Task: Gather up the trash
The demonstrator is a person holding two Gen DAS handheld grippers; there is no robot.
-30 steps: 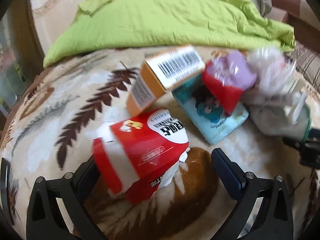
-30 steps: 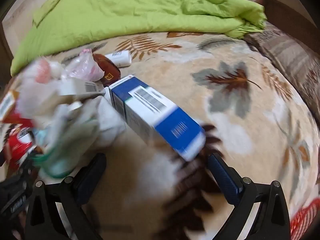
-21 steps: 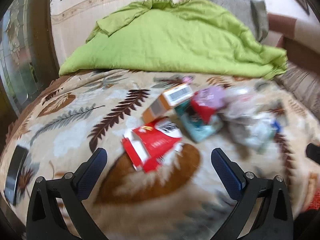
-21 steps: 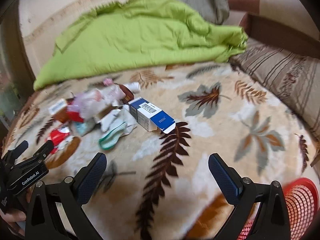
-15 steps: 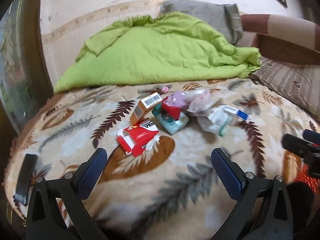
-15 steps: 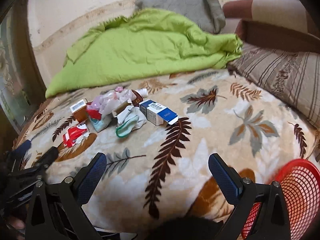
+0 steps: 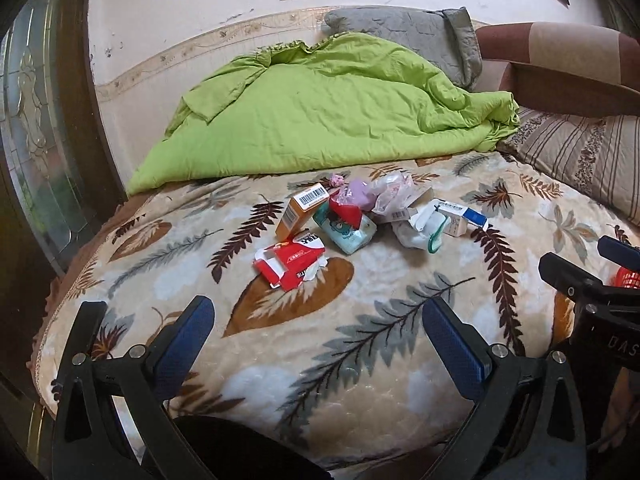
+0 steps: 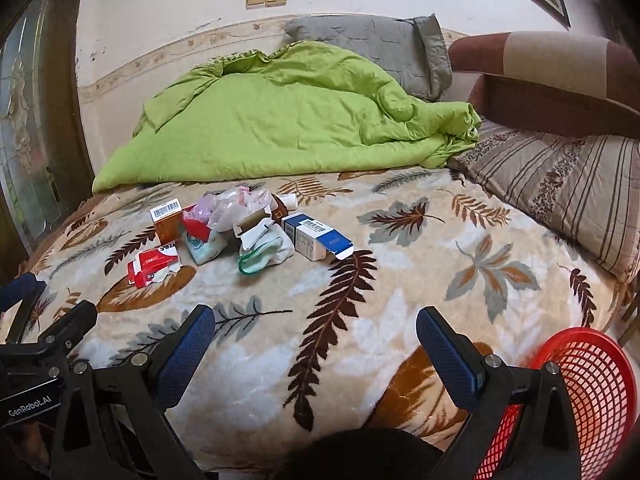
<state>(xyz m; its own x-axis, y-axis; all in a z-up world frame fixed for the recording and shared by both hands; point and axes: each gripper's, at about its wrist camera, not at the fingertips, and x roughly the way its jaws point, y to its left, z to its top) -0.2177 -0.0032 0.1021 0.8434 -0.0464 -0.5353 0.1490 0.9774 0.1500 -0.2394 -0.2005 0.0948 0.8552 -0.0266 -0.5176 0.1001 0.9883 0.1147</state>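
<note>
Left wrist view: the left hand-held gripper (image 7: 318, 334) stands wide apart and holds nothing, its blue pads (image 7: 186, 330) above the leaf-patterned bed blanket (image 7: 320, 360). Well ahead of it lies the trash pile. Nearest is a torn red carton (image 7: 289, 264), ahead and slightly left of the gap. Beyond that an orange box (image 7: 302, 209) with a barcode leans upright, touching a teal packet (image 7: 349, 233) and a red wrapper (image 7: 349, 210). A crumpled clear plastic bag (image 7: 390, 192) sits behind these. Ahead and to the right lie white crumpled paper (image 7: 416, 230) and a blue-and-white box (image 7: 460, 216). A green quilt (image 7: 320, 120) is heaped at the far side. The right hand-held gripper (image 7: 588, 276) shows at the right edge; a red object beside it is too cropped to identify with certainty.

Right wrist view: the right hand-held gripper (image 8: 316, 344) is likewise wide and empty. The pile lies well ahead and to its left: the blue-and-white box (image 8: 318, 236) nearest the centre line, white paper (image 8: 264, 246) with a green band beside it, then the teal packet (image 8: 204, 246), orange box (image 8: 168, 220) and red carton (image 8: 154, 266) farther left. A red mesh basket (image 8: 592, 392) stands just right of the right finger, off the bed edge. A striped pillow (image 8: 568, 192) lies far right.
</note>
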